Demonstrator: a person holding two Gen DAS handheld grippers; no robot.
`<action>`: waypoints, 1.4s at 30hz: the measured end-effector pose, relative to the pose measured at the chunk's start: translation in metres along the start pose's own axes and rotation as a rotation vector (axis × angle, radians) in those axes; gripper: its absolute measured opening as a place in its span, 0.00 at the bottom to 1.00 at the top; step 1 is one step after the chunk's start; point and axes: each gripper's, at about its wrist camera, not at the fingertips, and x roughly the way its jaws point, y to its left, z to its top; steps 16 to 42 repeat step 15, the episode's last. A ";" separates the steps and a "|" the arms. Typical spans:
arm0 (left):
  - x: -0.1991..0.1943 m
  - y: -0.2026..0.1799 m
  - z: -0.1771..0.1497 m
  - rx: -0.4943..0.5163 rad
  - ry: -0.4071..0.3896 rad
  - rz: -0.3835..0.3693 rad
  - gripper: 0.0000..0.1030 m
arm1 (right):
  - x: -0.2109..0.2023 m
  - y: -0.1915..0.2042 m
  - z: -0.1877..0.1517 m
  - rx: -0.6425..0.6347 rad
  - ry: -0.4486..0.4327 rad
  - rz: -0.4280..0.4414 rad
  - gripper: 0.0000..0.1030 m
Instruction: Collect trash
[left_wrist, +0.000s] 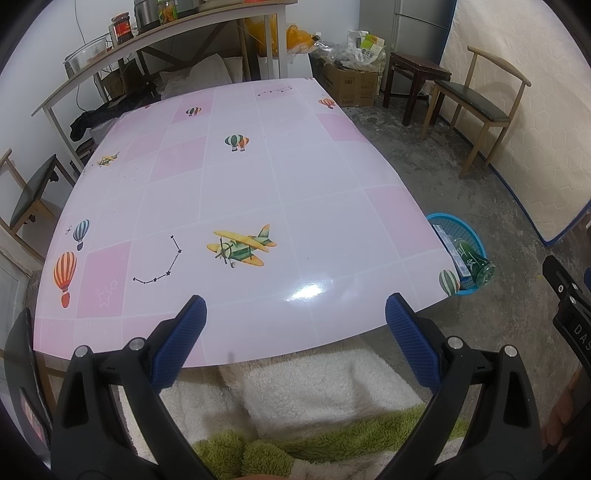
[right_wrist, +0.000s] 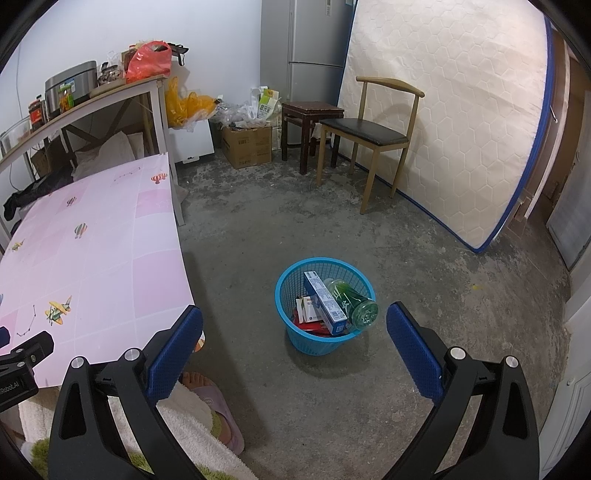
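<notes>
Pink checked tablecloth (left_wrist: 258, 192), printed with balloons and little planes, fills the left wrist view, and not a scrap of rubbish shows on it. Down on the concrete floor (right_wrist: 369, 221), just off the table's corner, sits the blue mesh basket (right_wrist: 284, 291), and that is where the trash is: a green bottle (right_wrist: 351, 299) leaning neck-out over the rim, a long blue-and-white carton (right_wrist: 325, 302) propped beside it, smaller packets and something red underneath.

Left gripper (left_wrist: 295, 332) hangs over the near table edge, jaws wide apart, nothing between them; it looks parked there because the table offers nothing more to grab. Right gripper (right_wrist: 295, 339) points straight at the basket from above, jaws equally spread and holding nothing, the pose you'd expect right over a drop spot.

A slippered foot (right_wrist: 210, 395) and fleecy white clothing (left_wrist: 314, 387) show the person is close against the table.

By my reading, the collecting looks finished, or very nearly so.
</notes>
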 end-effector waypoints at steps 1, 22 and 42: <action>0.000 -0.001 -0.002 0.000 0.000 -0.001 0.91 | 0.000 0.000 0.000 -0.001 0.000 0.000 0.94; -0.002 -0.002 -0.003 -0.003 0.005 -0.006 0.91 | -0.002 0.002 0.009 -0.001 -0.007 -0.001 0.94; -0.002 -0.002 -0.003 -0.003 0.005 -0.006 0.91 | -0.002 0.002 0.009 -0.001 -0.007 -0.001 0.94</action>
